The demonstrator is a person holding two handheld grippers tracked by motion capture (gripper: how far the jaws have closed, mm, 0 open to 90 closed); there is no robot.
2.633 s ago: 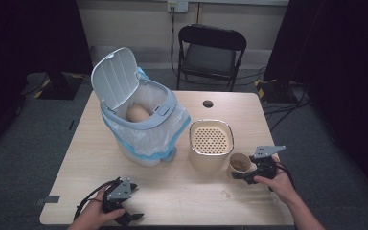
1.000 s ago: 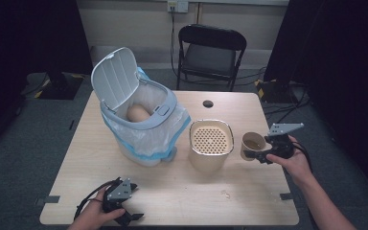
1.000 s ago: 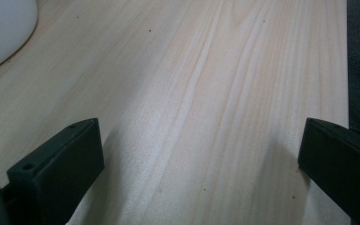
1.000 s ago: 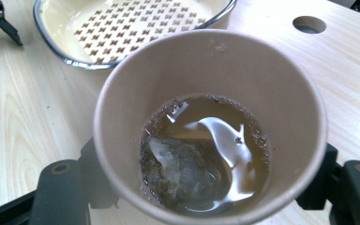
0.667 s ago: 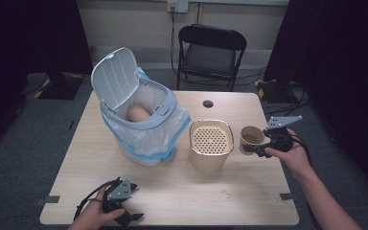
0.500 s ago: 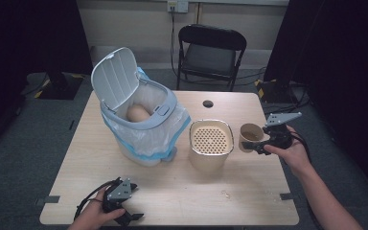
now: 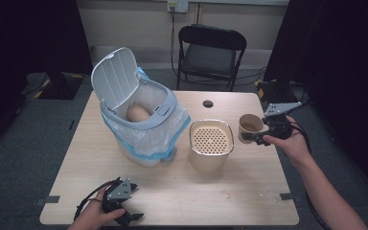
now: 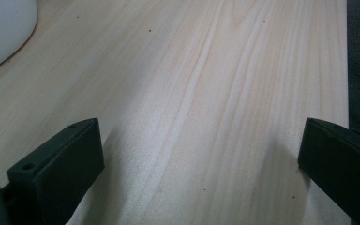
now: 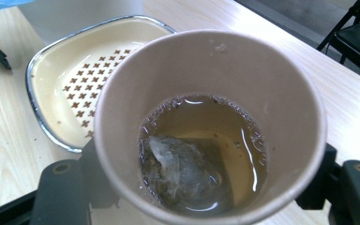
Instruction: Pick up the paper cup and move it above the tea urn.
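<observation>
Spanning most of the high view, the pale wooden bench (image 7: pixel 172 191) carries everything, and no brand, label or readable writing shows on any item. Largest on it is the white bin (image 7: pixel 141 120) at the left, its lid (image 7: pixel 112 79) tipped up and back, a clear liner with a blue edge (image 7: pixel 148 141) draped over its rim and a tan rounded thing (image 7: pixel 136 112) lying inside. Just right of the bin stands the cream strainer container (image 7: pixel 211 146), its metal-rimmed top tray pierced with small cross-shaped holes. A small dark round spot (image 7: pixel 208 103) sits near the bench's far edge.

Just right of the strainer container, the paper cup (image 7: pixel 250 128) is held off the bench, near its right edge, by the right tool (image 7: pixel 256 136); the jaws are closed against the cup's sides, one on each flank in the right gripper view. The cup (image 9: pixel 211 126) is tipped a little toward the camera there, holding brown tea with a soaked tea bag (image 9: pixel 183 171) lying at the bottom.

At the near left edge, the left tool (image 7: pixel 132 215) rests low on the bench in the person's left hand (image 7: pixel 93 218). Its jaws stand wide apart with only bare wood between them in the left gripper view.
</observation>
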